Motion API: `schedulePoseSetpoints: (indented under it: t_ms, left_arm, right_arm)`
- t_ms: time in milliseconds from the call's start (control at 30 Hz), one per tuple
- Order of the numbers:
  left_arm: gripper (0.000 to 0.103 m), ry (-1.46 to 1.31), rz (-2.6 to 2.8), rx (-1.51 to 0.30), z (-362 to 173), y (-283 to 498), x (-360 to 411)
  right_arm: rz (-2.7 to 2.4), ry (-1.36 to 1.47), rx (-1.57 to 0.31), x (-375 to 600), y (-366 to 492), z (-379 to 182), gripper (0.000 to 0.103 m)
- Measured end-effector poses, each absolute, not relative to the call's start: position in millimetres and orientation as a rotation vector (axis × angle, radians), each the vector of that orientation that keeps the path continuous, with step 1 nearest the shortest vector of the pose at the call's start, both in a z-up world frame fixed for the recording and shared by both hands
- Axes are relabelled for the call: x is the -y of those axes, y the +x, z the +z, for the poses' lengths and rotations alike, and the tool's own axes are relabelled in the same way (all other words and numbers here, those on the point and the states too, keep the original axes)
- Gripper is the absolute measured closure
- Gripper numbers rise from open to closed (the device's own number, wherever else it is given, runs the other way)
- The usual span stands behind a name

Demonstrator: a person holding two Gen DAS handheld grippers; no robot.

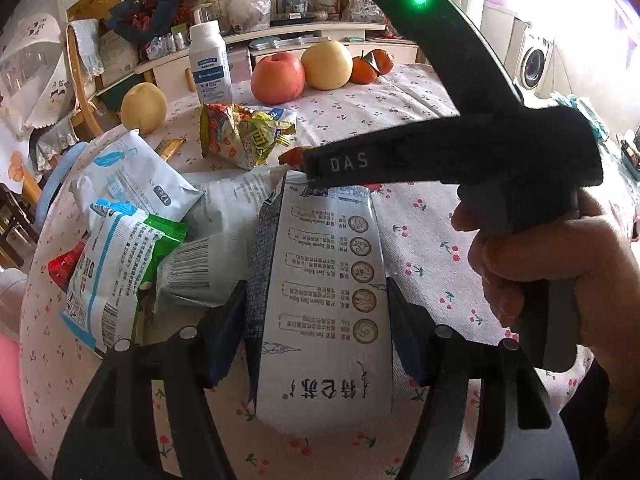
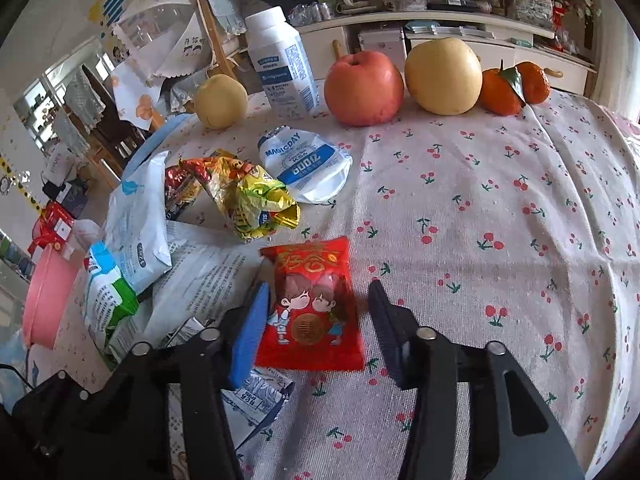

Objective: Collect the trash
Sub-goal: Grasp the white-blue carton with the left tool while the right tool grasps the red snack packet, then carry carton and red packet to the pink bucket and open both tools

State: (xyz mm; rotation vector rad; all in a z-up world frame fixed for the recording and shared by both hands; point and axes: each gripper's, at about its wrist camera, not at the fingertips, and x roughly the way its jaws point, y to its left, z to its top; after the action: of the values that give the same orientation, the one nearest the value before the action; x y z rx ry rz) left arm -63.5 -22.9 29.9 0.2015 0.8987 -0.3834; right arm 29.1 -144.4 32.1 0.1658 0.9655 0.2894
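Observation:
A flattened white milk carton [image 1: 320, 300] lies lengthwise between the fingers of my left gripper [image 1: 316, 312]. Both pads touch its long edges, so the gripper is shut on it. In the right wrist view a red snack packet [image 2: 312, 304] with a cartoon couple lies on the cherry-print tablecloth [image 2: 480, 200] between the fingers of my right gripper [image 2: 316, 312]. The blue left pad touches the packet and the right pad stands a little off it, so that gripper is open. In the left wrist view the right gripper [image 1: 308, 168], held by a hand [image 1: 540, 272], reaches over the carton's far end.
Several empty wrappers [image 2: 136, 240] are heaped at the table's left. A crumpled yellow wrapper [image 2: 256, 200] and a white pouch [image 2: 308, 164] lie further back. A white bottle [image 2: 280, 68], an apple [image 2: 362, 88], pears and oranges [image 2: 512, 84] line the far edge. A pink bin [image 2: 44, 300] stands below left.

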Motion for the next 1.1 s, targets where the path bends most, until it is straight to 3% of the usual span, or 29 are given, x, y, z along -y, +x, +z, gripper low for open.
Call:
schedulePoseSetpoints:
  t_ms: [700, 1100]
  left_arm:
    - [0.037, 0.021, -0.437, -0.836, 60, -69, -25]
    - [0.037, -0.062, -0.412, -0.764, 83, -79, -70]
  right_arm:
    - [0.276, 0.152, -0.916, 150, 16, 38, 0.067]
    - [0.272, 0.176, -0.857, 153, -12, 54, 0.068]
